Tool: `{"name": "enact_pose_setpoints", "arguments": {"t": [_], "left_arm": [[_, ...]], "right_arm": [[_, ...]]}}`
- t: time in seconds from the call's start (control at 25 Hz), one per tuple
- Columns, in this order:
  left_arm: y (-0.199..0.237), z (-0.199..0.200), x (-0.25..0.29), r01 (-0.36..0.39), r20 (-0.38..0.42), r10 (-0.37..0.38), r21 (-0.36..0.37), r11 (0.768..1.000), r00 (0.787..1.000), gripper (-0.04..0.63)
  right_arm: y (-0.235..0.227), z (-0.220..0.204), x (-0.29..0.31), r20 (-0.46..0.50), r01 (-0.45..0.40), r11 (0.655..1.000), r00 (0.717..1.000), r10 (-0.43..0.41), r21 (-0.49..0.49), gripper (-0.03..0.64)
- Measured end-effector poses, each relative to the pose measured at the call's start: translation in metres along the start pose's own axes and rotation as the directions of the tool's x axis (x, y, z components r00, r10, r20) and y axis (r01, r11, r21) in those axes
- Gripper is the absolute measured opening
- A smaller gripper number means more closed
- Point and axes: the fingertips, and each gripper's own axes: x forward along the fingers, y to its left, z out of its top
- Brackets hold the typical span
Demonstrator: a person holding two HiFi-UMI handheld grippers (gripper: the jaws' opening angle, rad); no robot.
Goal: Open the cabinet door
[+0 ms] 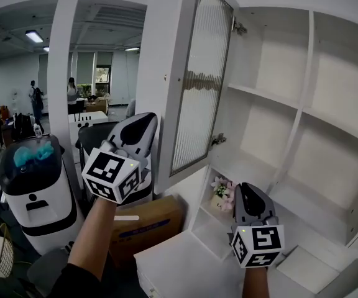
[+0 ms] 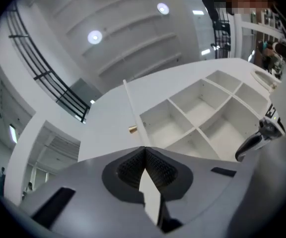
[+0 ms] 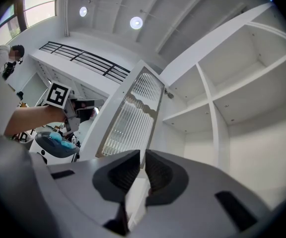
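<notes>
Left gripper (image 1: 144, 120) nearest in head view, black-and-white square marker on cube, jaws clenched, empty, tip beside cabinet door (image 1: 201, 79); right gripper (image 1: 246, 189) lower, same kind of marker. Blue print on cardboard box (image 1: 149, 221) too blurred to read. Door stands wide open at left of cabinet (image 1: 272, 95): white frame, ribbed glass panel

Left gripper view: pads meet, nothing between; door edge-on, small brass-coloured knob (image 2: 132, 129)

Right gripper view: jaws nearly together, thin gap, empty; ribbed glass ahead
</notes>
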Motion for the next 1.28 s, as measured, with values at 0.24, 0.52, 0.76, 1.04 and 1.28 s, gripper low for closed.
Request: {"name": "enact_pose_setpoints", "arguments": {"t": [0.24,0.52,0.76,1.04,1.28], "left_arm": [[-0.043,-0.004,-0.018,0.038,-0.013,-0.038,0.018,0.999,0.999,0.009],[-0.103,-0.029,0.004,0.121,-0.032,-0.125,-0.104,0.987,0.992,0.009],[-0.201,-0.032,0.032,0.249,0.003,-0.255,-0.226,0.942,0.967,0.008],[-0.349,-0.006,0.057,0.463,0.113,-0.456,-0.375,0.803,0.883,0.008],[-0.431,0.009,0.048,0.563,0.159,-0.554,-0.425,0.709,0.817,0.008]], "right_arm": [[-0.007,-0.011,-0.012,-0.02,0.01,1.0,1.0,-0.01,0.014,0.043],[-0.039,-0.012,-0.042,-0.033,0.092,0.996,0.995,-0.092,0.005,0.043],[-0.098,-0.016,-0.104,-0.064,0.259,0.966,0.964,-0.26,-0.018,0.043],[-0.178,-0.007,-0.211,-0.096,0.5,0.862,0.857,-0.507,-0.083,0.042],[-0.212,-0.005,-0.29,-0.115,0.635,0.762,0.753,-0.648,-0.13,0.035]]}}
